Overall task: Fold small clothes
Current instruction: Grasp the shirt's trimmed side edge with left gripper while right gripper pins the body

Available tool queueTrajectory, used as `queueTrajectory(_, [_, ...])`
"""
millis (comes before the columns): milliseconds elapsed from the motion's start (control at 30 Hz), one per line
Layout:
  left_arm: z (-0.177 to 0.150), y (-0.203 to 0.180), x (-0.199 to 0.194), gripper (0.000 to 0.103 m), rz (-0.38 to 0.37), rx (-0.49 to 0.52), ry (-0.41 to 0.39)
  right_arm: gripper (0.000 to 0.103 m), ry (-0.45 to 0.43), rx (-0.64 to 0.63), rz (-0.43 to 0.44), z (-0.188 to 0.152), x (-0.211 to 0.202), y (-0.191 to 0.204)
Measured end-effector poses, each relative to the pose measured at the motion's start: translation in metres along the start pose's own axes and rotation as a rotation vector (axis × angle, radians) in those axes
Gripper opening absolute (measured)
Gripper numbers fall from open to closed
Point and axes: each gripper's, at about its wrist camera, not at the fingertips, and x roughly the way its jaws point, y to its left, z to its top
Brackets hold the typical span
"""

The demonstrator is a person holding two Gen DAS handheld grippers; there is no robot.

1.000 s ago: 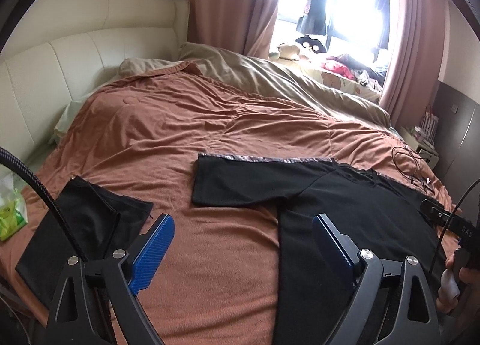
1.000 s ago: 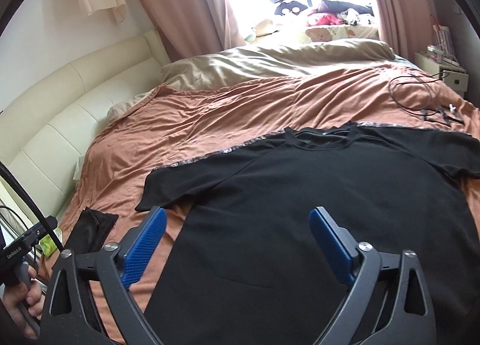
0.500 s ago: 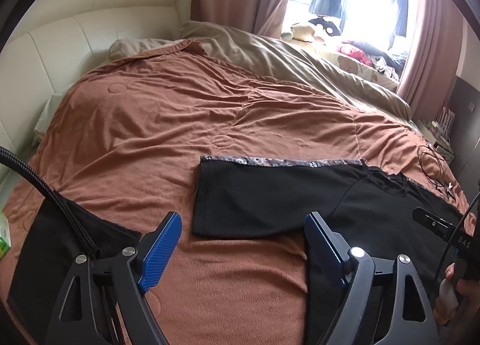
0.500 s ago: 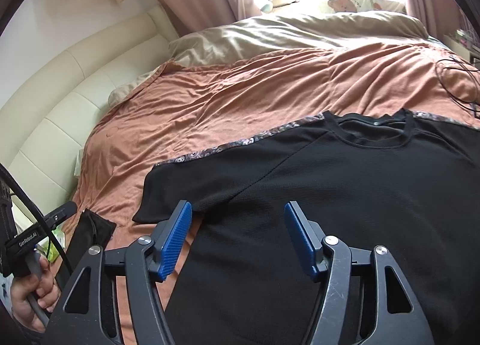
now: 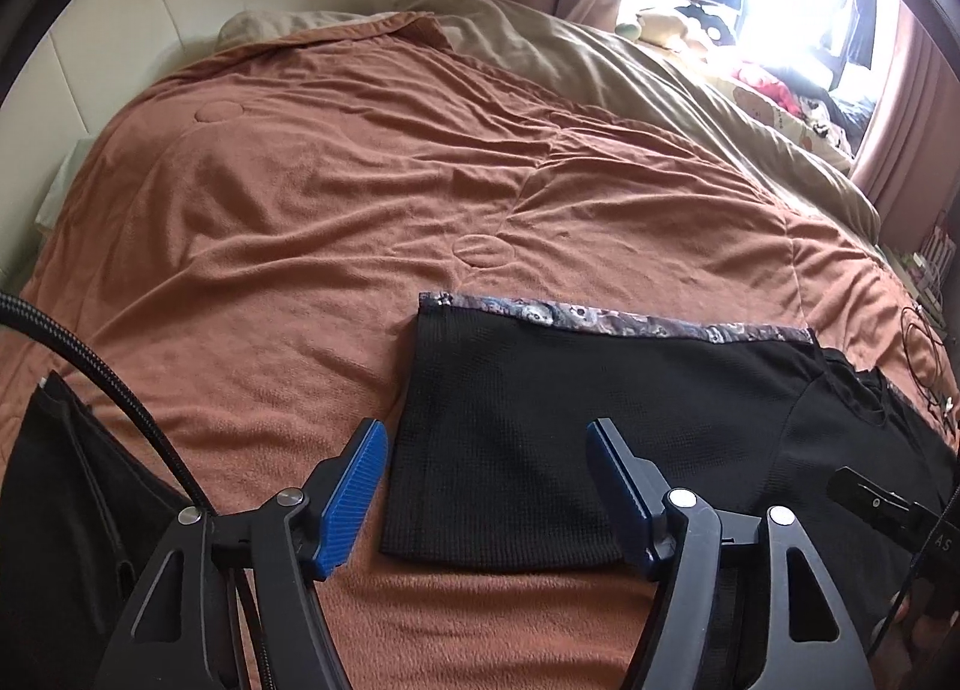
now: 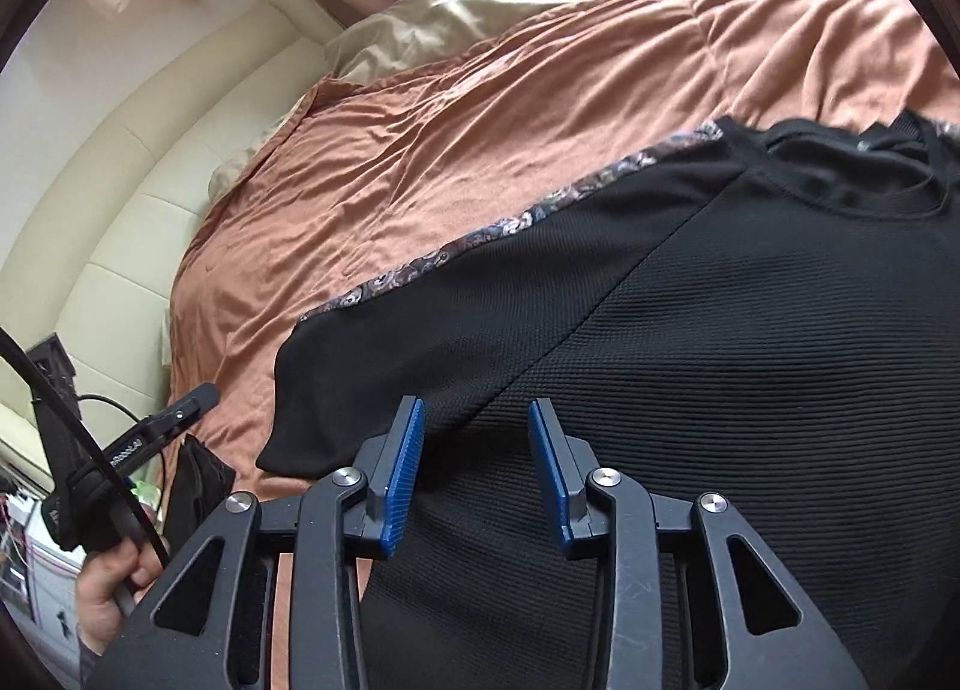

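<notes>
Your left claw (image 5: 486, 492) hangs with its jaws wide apart over the sleeve of the black T-shirt (image 5: 540, 438), which lies flat on the bed (image 5: 360, 180). Your right claw (image 6: 474, 468), half apart and gripping nothing, hangs beside that sleeve, above the T-shirt body.

Both wrist views look forward, low over the bed (image 5: 300, 198), sharing the black shirt (image 5: 540, 438).

Shirt (image 5: 600, 438) on bedspread (image 5: 360, 198) — garment (image 5: 66, 522) left.

Black T-shirt (image 5: 516, 450) matt waffle knit; brown blanket (image 5: 336, 198) soft, fleecy.
</notes>
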Motion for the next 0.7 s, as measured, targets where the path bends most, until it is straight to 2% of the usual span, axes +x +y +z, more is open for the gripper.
queueTrajectory(67, [0.002,0.002,0.011,0.07,0.011,-0.009,0.008,0.033,0.019,0.025,0.027,0.005,0.01,-0.005])
queueTrajectory(167, [0.005,0.005,0.026,0.07,0.032,-0.016,0.014,0.026,0.04,0.019,0.053,0.014,0.024,-0.001])
queueTrajectory(233, [0.005,0.009,0.035,0.07,0.038,-0.029,0.021,0.026,0.061,-0.004,0.045,0.018,0.036,0.0])
queueTrajectory(333, [0.007,0.016,0.048,0.07,0.045,-0.056,0.037,0.014,0.109,-0.005,0.011,0.022,0.056,-0.001])
queueTrajectory(467, [0.009,0.021,0.065,0.07,0.062,-0.055,0.059,0.013,0.143,0.026,0.011,0.018,0.077,-0.007])
queueTrajectory(567, [0.01,0.024,0.077,0.07,0.063,-0.07,0.084,0.012,0.132,0.043,0.035,0.015,0.084,-0.009])
queueTrajectory(667, [0.011,0.031,0.09,0.07,0.057,-0.115,0.119,0.012,0.129,0.038,0.044,0.016,0.085,-0.008])
queueTrajectory(700, [0.01,0.035,0.094,0.066,0.052,-0.143,0.131,0.012,0.127,0.035,0.047,0.015,0.085,-0.008])
